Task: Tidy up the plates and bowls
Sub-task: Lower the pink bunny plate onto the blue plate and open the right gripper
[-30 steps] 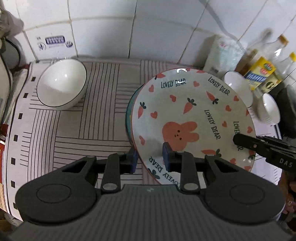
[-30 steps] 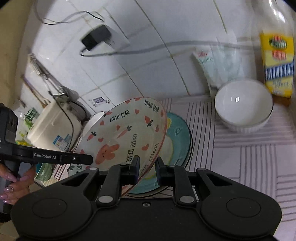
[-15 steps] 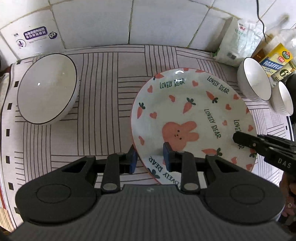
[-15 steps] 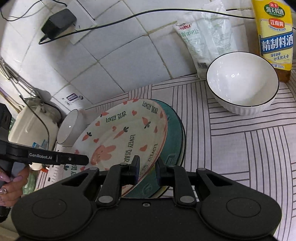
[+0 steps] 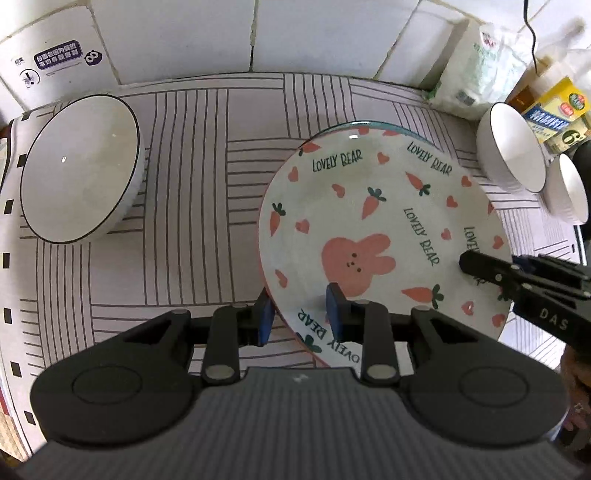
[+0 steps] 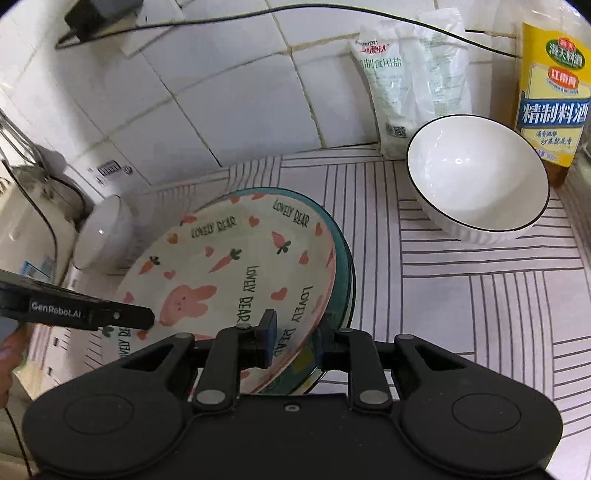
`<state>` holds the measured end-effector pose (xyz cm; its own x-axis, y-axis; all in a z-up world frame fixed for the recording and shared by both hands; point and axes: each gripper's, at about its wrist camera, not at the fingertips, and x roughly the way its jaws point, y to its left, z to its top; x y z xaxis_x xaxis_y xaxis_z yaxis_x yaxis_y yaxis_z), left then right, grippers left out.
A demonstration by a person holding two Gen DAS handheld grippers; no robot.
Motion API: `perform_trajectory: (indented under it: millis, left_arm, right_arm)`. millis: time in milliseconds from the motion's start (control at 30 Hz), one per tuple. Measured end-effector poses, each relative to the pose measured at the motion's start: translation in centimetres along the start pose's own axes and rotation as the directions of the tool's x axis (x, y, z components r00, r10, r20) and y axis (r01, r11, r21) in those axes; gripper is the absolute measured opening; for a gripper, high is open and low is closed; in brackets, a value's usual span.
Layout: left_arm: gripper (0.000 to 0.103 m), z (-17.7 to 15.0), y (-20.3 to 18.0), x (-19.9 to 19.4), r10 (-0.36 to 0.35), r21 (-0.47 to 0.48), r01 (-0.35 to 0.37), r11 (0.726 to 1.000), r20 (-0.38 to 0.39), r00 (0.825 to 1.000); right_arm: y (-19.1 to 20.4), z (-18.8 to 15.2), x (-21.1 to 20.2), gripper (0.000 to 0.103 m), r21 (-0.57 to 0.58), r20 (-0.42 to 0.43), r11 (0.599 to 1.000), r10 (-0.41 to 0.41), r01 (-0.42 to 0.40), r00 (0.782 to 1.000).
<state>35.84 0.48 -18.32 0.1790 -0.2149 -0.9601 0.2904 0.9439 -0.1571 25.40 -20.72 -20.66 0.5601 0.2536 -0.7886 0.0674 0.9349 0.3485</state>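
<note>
The carrot-and-rabbit plate (image 5: 369,221) (image 6: 236,266) lies on top of a teal plate (image 6: 344,258) on the striped mat (image 5: 192,221). My left gripper (image 5: 299,315) is shut on the near rim, one pad inside it and one outside. My right gripper (image 6: 295,341) straddles the opposite rim. Its jaws are opening, and a gap shows beside the rim between them. Each gripper's finger reaches into the other's view over the plate. A white bowl (image 5: 81,170) stands at the mat's left, and another white bowl (image 6: 480,173) at its right.
A second small bowl (image 5: 569,188) sits at the far right. A salt bag (image 6: 410,85) and a cooking-wine bottle (image 6: 550,92) stand against the tiled wall. A rice cooker (image 6: 22,236) stands at the left, and a cable (image 6: 332,14) runs along the wall.
The rabbit plate has come down from a tilt above the teal plate to lie on it. Both grippers sank with it. The right jaws have widened.
</note>
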Motion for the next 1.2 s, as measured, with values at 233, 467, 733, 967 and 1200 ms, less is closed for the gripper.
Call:
perform_trajectory:
  millis: [233,467,733,967,1200]
  left_arm:
    - [0.028,-0.9,-0.5,0.6,0.042,0.022,-0.042,0.999,0.0,0.999]
    - [0.027,-1.1,0.0,0.4,0.013,-0.08,-0.013,0.997,0.001,1.0]
    - [0.026,-2.2,-1.0,-1.8,0.032,-0.044,-0.031,0.999,0.015,0.999]
    - [0.035,-2.7,-4.6,-5.8,0.045,0.072,-0.046,0.996,0.011,0.999]
    - [0.05,-4.2,-9.8,-10.1,0.023,0.213,-0.037,0.976,0.068,0.997]
  right_arm:
    - [3.5,0.2,0.1,0.037,-0.102,-0.009,0.979,-0.176,0.174,0.984]
    - [5.2,-0.1,0.9,0.034,-0.234,-0.035,0.91,-0.361,0.343,0.932]
    - [4.4,-1.1,-1.2,0.034,-0.181,0.021,0.947,-0.267,0.266,0.963]
    - [4.0,-2.5,-7.1,0.035,-0.189,0.115,0.91,-0.352,0.369,0.929]
    - [3.3,-3.7,-14.4,0.05,-0.179,0.279,0.938,-0.24,0.296,0.93]
